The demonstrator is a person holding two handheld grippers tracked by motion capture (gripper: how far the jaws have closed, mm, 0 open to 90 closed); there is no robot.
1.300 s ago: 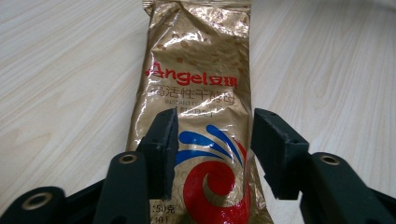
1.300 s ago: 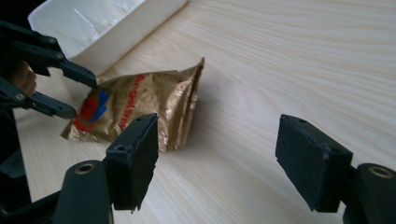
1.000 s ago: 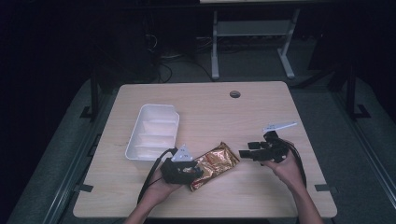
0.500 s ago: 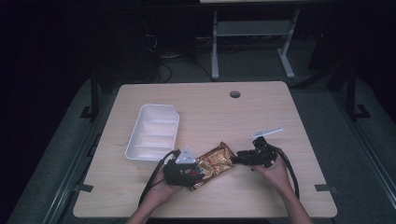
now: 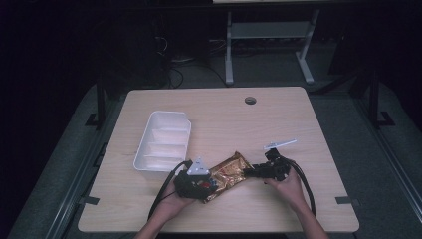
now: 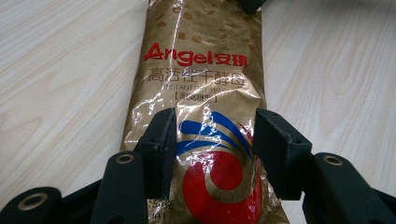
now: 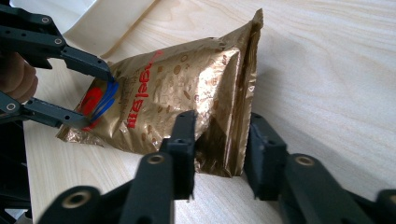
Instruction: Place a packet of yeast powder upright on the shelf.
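A gold foil pouch (image 5: 226,175) with red lettering lies slantwise near the table's front edge. My left gripper (image 5: 211,185) is shut on its lower left end. In the left gripper view both pads of that gripper (image 6: 215,126) flank the pouch (image 6: 205,70) at its red and blue emblem; the jaws have eased open slightly with the pouch still between them. My right gripper (image 5: 247,173) sits at the pouch's upper right end. Its jaws (image 7: 219,126) have just been closing, and the pads now touch the crumpled sealed end of the pouch (image 7: 177,84). The left gripper (image 7: 99,100) shows at the far end.
A white compartment tray (image 5: 142,142) stands left of centre, just behind my left hand, and its wall (image 7: 116,14) shows in the right gripper view. A cable hole (image 5: 250,100) marks the table's far side. Black cables trail back from both grippers.
My right gripper has come left and down to the pouch's right end, and its jaws have narrowed around that end. The left gripper has stayed where it was, holding the pouch.
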